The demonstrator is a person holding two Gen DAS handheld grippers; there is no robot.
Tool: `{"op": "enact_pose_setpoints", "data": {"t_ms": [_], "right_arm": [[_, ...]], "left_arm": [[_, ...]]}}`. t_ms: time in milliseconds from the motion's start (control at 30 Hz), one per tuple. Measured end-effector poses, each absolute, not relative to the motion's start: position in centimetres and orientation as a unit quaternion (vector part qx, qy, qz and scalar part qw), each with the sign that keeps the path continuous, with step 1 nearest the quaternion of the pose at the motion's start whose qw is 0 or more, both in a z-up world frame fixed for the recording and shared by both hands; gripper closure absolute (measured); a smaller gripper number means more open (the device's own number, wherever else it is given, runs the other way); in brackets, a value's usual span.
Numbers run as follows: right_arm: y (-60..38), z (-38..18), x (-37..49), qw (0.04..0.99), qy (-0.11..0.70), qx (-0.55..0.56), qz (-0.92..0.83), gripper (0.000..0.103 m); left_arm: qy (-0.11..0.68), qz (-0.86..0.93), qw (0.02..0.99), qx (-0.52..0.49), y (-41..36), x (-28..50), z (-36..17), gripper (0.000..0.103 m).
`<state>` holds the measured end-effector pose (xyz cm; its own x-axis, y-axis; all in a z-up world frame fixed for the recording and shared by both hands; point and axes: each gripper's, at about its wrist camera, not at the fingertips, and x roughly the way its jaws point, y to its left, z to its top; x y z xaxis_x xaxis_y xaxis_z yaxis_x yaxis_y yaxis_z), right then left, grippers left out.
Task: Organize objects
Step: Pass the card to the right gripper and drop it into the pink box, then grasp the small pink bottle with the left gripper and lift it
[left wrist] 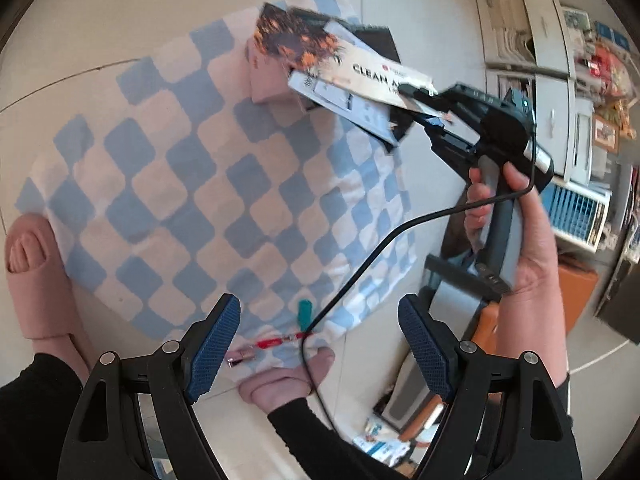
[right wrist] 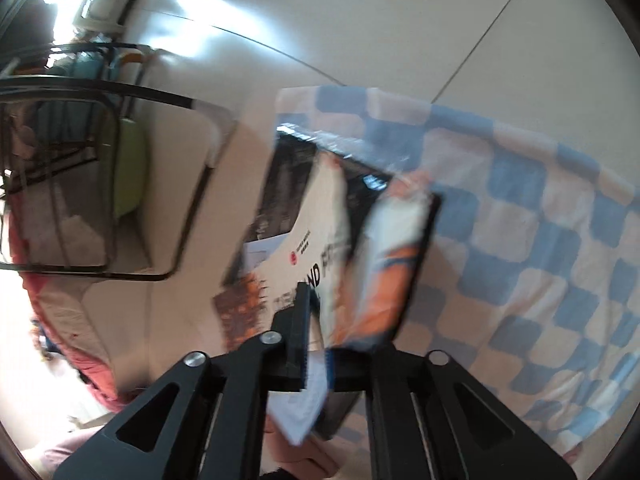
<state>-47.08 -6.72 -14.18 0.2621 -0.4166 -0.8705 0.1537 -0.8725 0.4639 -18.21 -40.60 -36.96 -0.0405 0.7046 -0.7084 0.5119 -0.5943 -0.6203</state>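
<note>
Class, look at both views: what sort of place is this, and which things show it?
Probably a lived-in home room: a checkered rug on a tiled floor, a slippered foot, and cluttered white shelving.

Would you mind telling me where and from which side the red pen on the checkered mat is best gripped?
Grip the red pen around the middle of its slim barrel, coming straight down from above. It lies flat along the near edge of the checkered mat, so the fingers should straddle it crosswise. A black cable crosses its right end; stay left of that.

grippers: black frames, blue textured pads (left wrist: 216, 344), silver screws (left wrist: 107, 358)
handle (left wrist: 500, 236): grey
cable (left wrist: 360, 268): thin, black
sleeves (left wrist: 308, 420): black
slippers (left wrist: 36, 280): pink
</note>
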Motion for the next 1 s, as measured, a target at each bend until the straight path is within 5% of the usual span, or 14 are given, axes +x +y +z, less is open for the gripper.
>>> {"op": "enact_pose_setpoints", "data": {"t_ms": [67,133,200,333,500,633,833,1000], "right_arm": [[-5.4,-14.1,-47.1,0.221,-0.100,0.773,-0.587,0.070],[-3.7,-13.3,-47.1,0.204,-0.121,0.775,-0.585,0.041],[-1.1,-11.6,-46.8,0.194,-0.128,0.760,-0.608,0.026],[5.2,-7.8,-43.9,0.165,-0.155,0.743,-0.629,0.009],[16.7,-5.0,-34.4,0.150,-0.310,0.737,-0.581,0.005],[25.7,-4.7,-25.1,0.055,-0.337,0.775,-0.531,0.005],[34.8,-1.8,-19.3,0.055,-0.544,0.668,-0.504,0.004],[38.0,1.5,-22.1,0.047,-0.531,0.631,-0.564,0.004]], "left_arm": [[-0.441,0.562,0.094,-0.694,-39.8,-18.2,-37.4,0.022],[-0.439,0.555,0.097,-0.699,-38.9,-18.2,-37.6,0.023],[-0.433,0.560,0.095,-0.699,-38.2,-18.5,-37.6,0.022],[-0.403,0.587,0.101,-0.694,-36.7,-18.7,-37.1,0.022],[-0.313,0.586,0.158,-0.731,-30.6,-16.8,-37.9,0.022],[-0.128,0.585,0.244,-0.763,-22.4,-12.9,-40.3,0.022],[0.161,0.587,0.357,-0.709,-11.8,-4.6,-44.9,0.022],[0.258,0.598,0.362,-0.667,-8.9,0.2,-49.1,0.022]]}}
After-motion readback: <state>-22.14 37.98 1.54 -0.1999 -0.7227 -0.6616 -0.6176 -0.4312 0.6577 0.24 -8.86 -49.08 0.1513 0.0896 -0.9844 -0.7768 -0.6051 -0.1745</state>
